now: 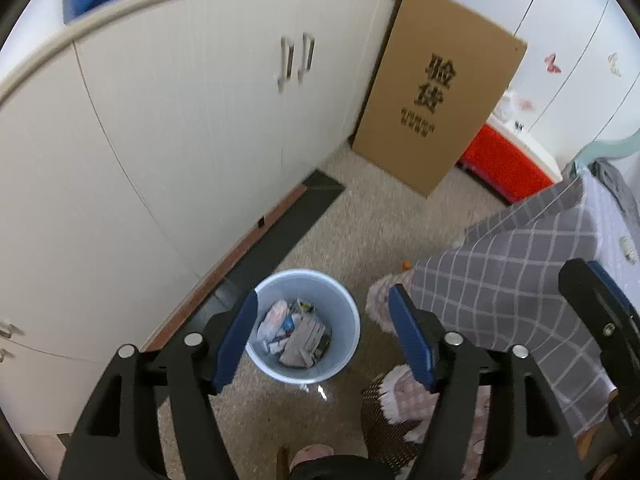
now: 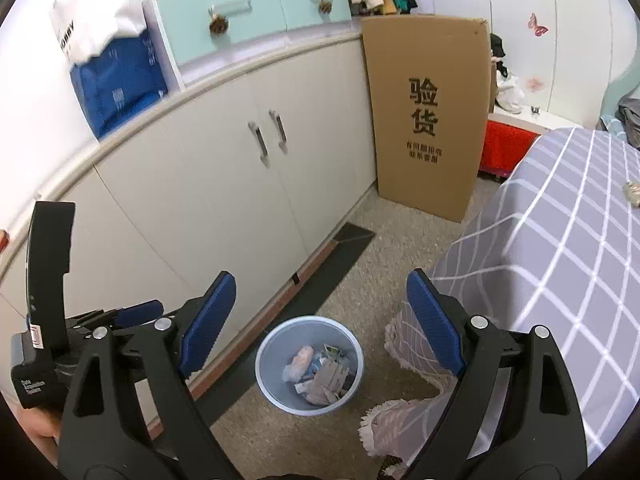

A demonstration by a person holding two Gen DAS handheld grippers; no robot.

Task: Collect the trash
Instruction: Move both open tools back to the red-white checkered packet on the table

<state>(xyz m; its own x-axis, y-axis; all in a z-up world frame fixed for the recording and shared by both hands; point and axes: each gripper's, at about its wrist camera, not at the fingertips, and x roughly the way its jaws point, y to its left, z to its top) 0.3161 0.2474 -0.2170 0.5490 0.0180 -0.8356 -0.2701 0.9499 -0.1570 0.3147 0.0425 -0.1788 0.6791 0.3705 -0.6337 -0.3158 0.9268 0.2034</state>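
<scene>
A pale blue waste bin [image 1: 347, 344] stands on the speckled floor in front of the white cabinets. Crumpled paper and wrappers [image 1: 294, 334] lie inside it. My left gripper [image 1: 323, 295] hangs above the bin, jaws open and nothing between the blue pads. In the right wrist view the same bin [image 2: 269, 376] sits lower in the frame, with the trash [image 2: 320, 372] in it. My right gripper [image 2: 322, 278] is wide open and empty, higher up and a little back from the bin.
White cabinet doors [image 1: 192, 120] run along the left. A tall cardboard box [image 2: 428, 116] leans at their far end, beside a red box [image 2: 506, 148]. A bed with a grey checked sheet [image 2: 560, 264] fills the right. A fringed rug [image 2: 396, 420] lies by the bin.
</scene>
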